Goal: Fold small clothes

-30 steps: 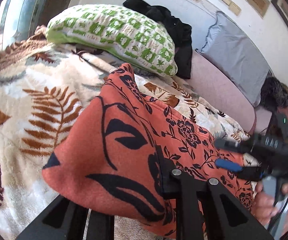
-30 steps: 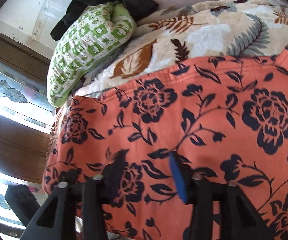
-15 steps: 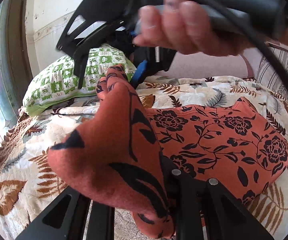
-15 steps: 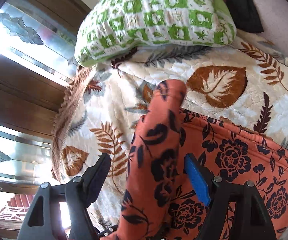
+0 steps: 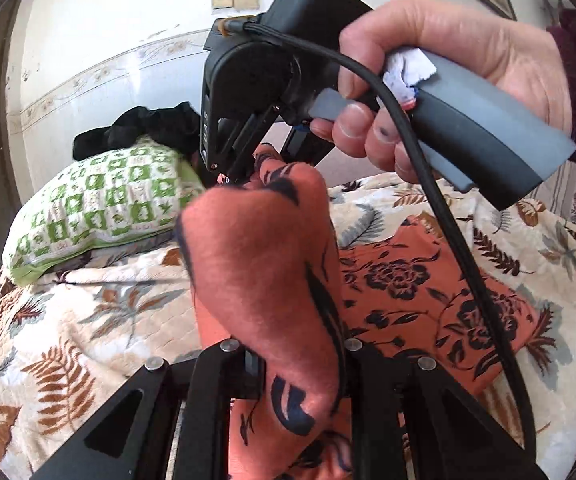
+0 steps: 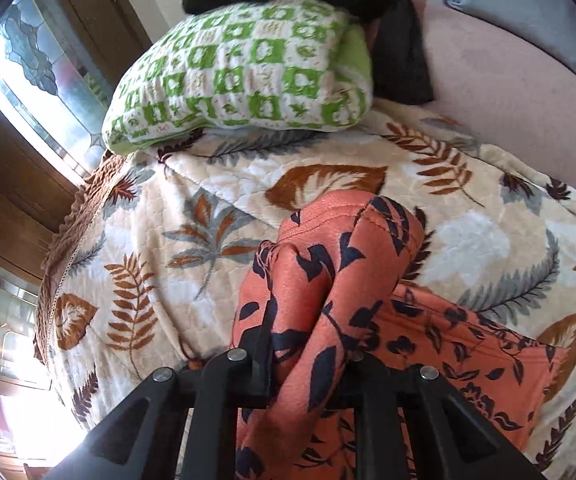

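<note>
Orange floral garment: partly flat on leaf-print blanket, one end lifted clear of it and bunched into a raised fold. Left gripper: jaws drawn nearly together, clamped on that raised fold at the near end, black-patterned cloth bulging up between the black fingers. Right gripper: jaws closing, a second gather of the same garment pinched between them, two rolls of cloth standing up above the tips. Right hand in the left wrist view, dark red sleeve at the wrist, wrapped round the grey handle, black cable running down past it. Green checked pillow at the head of the blanket, black clothing draped over its far edge. Rest of the garment spread on the blanket beside the lifted part.
</note>
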Motion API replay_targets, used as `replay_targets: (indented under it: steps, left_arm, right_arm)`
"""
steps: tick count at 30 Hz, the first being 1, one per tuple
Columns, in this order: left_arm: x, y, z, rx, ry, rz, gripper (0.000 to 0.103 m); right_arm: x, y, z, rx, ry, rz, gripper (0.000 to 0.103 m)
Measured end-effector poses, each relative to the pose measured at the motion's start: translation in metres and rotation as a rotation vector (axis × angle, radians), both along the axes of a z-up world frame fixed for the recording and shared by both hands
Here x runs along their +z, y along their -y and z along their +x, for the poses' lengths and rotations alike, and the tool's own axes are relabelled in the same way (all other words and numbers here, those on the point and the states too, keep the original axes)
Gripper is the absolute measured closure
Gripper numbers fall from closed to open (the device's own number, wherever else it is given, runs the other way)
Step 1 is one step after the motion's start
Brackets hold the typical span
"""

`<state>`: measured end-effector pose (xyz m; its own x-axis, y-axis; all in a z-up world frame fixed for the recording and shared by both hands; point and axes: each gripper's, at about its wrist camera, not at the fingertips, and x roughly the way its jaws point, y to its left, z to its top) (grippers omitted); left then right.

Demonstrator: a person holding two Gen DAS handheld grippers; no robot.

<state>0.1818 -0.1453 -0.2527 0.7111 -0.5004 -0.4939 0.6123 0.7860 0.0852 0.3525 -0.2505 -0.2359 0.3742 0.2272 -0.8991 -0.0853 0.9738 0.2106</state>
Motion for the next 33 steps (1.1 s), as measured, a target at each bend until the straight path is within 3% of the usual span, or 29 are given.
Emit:
replay_targets:
  steps: [4, 10, 15, 18, 22, 24, 26, 28, 29, 30, 33]
  left_arm:
    - [0.001, 0.044, -0.011, -0.085, -0.045, -0.047, 0.085]
    - [-0.01, 0.098, -0.017, -0.141, -0.148, -0.071, 0.085]
    - [-0.029, 0.13, -0.024, -0.174, -0.181, -0.025, 0.085]
    - [-0.041, 0.137, -0.028, -0.185, -0.191, 0.048, 0.077]
    - [-0.04, 0.136, -0.039, -0.23, -0.184, 0.106, 0.041]
    - [-0.033, 0.129, -0.047, -0.252, -0.147, 0.118, 0.033]
    - [-0.024, 0.121, -0.052, -0.273, -0.112, 0.121, 0.032]
    - [-0.021, 0.107, -0.055, -0.266, -0.077, 0.123, 0.032]
    - [-0.019, 0.099, -0.052, -0.256, -0.066, 0.112, 0.032]
    - [-0.016, 0.091, -0.047, -0.24, -0.06, 0.095, 0.032]
    - [-0.017, 0.07, -0.026, -0.133, -0.062, 0.07, 0.031]
  right_arm:
    - [0.002, 0.064, -0.021, -0.078, 0.005, -0.007, 0.087]
    - [-0.026, 0.151, -0.046, -0.197, -0.006, 0.025, 0.087]
    - [-0.054, 0.195, -0.061, -0.26, -0.002, 0.06, 0.087]
    - [-0.07, 0.21, -0.067, -0.279, -0.004, 0.071, 0.087]
    - [-0.091, 0.218, -0.072, -0.314, 0.022, 0.075, 0.087]
    - [-0.1, 0.223, -0.072, -0.331, 0.042, 0.074, 0.087]
    - [-0.108, 0.227, -0.07, -0.341, 0.045, 0.065, 0.086]
    - [-0.115, 0.234, -0.069, -0.361, 0.03, 0.08, 0.067]
    - [-0.116, 0.239, -0.07, -0.383, 0.019, 0.075, 0.047]
    - [-0.115, 0.245, -0.073, -0.41, 0.008, 0.073, 0.041]
    - [-0.097, 0.263, -0.091, -0.491, 0.003, 0.085, 0.041]
